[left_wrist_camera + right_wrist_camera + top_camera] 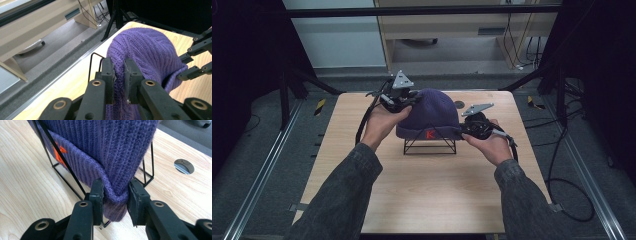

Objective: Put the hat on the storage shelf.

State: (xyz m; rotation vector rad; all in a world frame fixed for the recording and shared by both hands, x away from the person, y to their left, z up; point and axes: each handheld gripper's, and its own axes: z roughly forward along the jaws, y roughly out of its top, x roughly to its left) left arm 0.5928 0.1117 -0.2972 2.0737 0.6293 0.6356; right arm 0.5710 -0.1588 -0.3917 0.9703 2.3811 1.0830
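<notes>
Holding the hat (432, 112) from both sides, you have it draped over a black wire stand (430, 145) that sits near the middle of the table (422, 195). Take the stand as the landmark.

Left of the stand, your left hand (381, 124) carries the left gripper (404, 100) up against the hat's crown. In the left gripper view its jaws are clenched on a fold of the purple knit (145, 50), with the cloth pinched between the two pads (110, 72). A bent end of the stand's wire (95, 62) rises just beside that left jaw, between it and the table edge.

Above the stand, the hat hangs over the frame, rounded top up, ribbed cuff down. An orange mark (429, 134) on the cuff faces you, just above the stand's front bar. In the right gripper view the same mark (58, 151) shows behind one slanted wire of the stand (62, 157).

Right of the stand, your right hand (492, 145) brings the right gripper (467, 131) to the cuff's lower corner. Its jaws are closed on that corner (115, 202), one pad (97, 195) on each side of the folded cuff, just above the table. Beyond the stand on this side, a round hole (184, 166) is cut in the tabletop, apart from the hat.
</notes>
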